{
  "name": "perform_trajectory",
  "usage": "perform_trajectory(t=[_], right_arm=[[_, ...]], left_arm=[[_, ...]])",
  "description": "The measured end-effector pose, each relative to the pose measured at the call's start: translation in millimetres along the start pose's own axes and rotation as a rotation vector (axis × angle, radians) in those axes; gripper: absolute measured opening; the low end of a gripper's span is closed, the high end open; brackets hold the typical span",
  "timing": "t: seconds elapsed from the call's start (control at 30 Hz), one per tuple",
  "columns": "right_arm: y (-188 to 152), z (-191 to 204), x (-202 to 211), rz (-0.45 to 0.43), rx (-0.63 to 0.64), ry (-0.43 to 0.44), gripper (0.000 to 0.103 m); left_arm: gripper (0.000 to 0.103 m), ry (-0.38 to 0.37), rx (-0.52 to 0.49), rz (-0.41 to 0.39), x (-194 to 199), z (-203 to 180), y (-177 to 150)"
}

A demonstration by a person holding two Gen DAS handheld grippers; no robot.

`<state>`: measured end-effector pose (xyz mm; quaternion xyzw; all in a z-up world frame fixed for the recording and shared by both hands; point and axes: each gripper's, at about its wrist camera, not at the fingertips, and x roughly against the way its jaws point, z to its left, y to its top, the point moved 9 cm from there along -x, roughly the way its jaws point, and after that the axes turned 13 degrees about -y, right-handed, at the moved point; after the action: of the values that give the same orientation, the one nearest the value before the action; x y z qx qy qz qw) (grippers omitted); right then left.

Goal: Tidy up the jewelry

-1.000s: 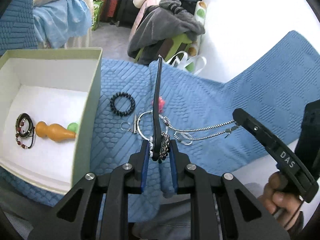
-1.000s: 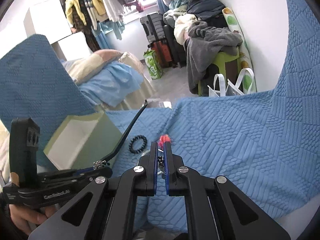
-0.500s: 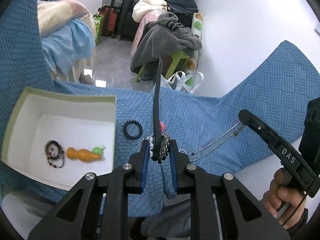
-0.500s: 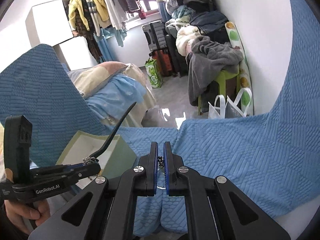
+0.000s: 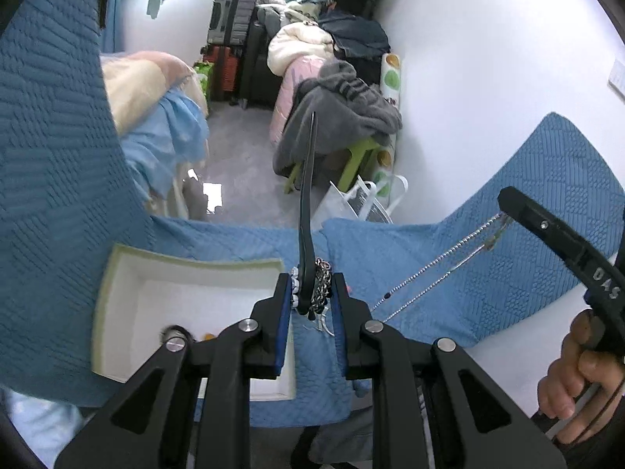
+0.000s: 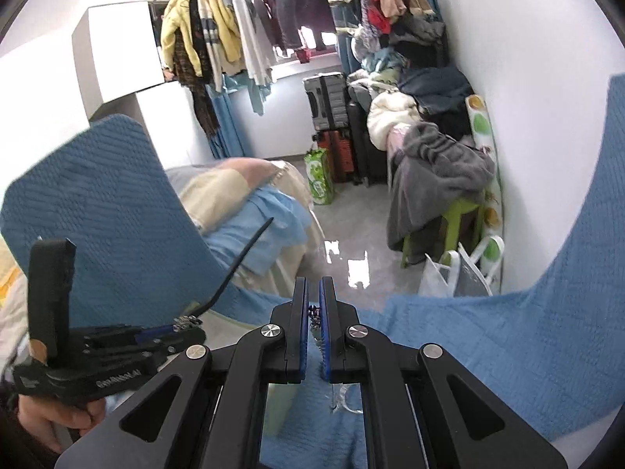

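Observation:
My left gripper (image 5: 312,293) is shut on a bunched silver chain (image 5: 322,287) together with a black curved hairband (image 5: 306,203) that sticks up between its fingers. The chain necklace (image 5: 433,269) stretches taut to the right, where my right gripper (image 5: 508,199) holds its other end. In the right wrist view my right gripper (image 6: 313,305) is shut on the chain end (image 6: 315,322). Both grippers are raised above the blue cloth (image 5: 410,258). The white box (image 5: 117,281) lies below left; a dark bracelet (image 5: 174,330) shows inside, mostly hidden by my fingers.
The left gripper (image 6: 187,322) appears at lower left in the right wrist view. Beyond the cloth edge are a bed (image 5: 156,117), suitcases (image 5: 228,39), a clothes pile on a green stool (image 5: 340,117) and a white wall (image 5: 488,78).
Both grippers have risen well above the cloth, lifting the chain off it until taut. The box and cloth items dropped lower in view; the black bead bracelet and red piece are out of sight.

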<state>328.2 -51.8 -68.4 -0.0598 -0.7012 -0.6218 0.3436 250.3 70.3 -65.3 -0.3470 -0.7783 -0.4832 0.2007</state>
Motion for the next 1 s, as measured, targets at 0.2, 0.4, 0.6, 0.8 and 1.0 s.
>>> perform_trajectory(t=[0.2,0.4,0.6,0.8,1.0], right_arm=[[32.7,54.8,14.1,-0.034,0.047,0.048,0.003],[34.4,90.9,5.5,-0.012,0.090,0.058,0.003],[-20.7,92.9,-41.8,0.100,0.080,0.041,0.004],[-105.6,62.5,-98.7,0.251,0.027,0.015,0.011],[-172.7,33.7,-148.4,0.355,-0.001,-0.004,0.024]], left_arm=[[0.020,0.024,-0.005,-0.020,31.3,20.4,18.1],[0.020,0.040,0.010,-0.019,47.5,50.7,17.3],[0.020,0.041,0.041,0.014,37.4,81.1,-7.6],[0.020,0.039,0.075,0.066,16.0,104.7,-43.3],[0.020,0.034,0.086,0.094,-1.0,117.0,-69.8]])
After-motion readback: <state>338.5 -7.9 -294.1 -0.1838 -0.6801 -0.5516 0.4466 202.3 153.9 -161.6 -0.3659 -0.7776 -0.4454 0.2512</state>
